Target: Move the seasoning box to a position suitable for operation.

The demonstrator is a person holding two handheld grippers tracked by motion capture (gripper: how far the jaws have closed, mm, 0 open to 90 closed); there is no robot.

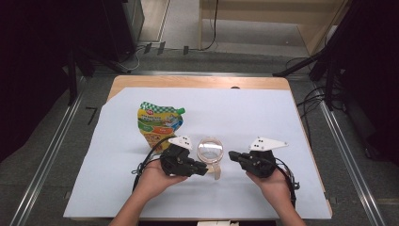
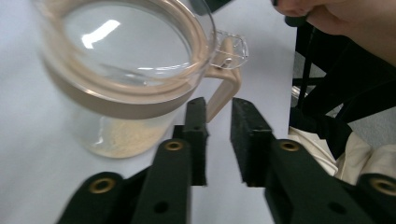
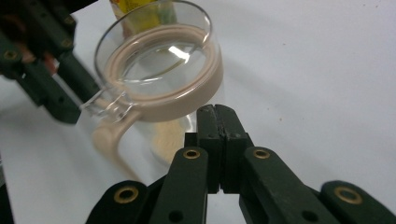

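While both hands hover:
Jug: the clear plastic jug with a tan lid and handle (image 1: 210, 151) stands on the white sheet (image 1: 263, 117), between the grippers.
Left gripper (image 2: 218, 140): jaws apart, near the handle, holding nothing.
Right gripper (image 3: 217, 140): jaws pressed together, empty.

A lidded jar (image 1: 210, 151) stands on the sheet (image 1: 263, 122) that covers the table (image 1: 197, 82), between the 2 grippers: the left gripper (image 1: 205, 170) just left of its handle (image 1: 216, 171), the right gripper (image 1: 232, 156) just to its right. A pouch (image 1: 158, 123) lies behind and left of the jar.
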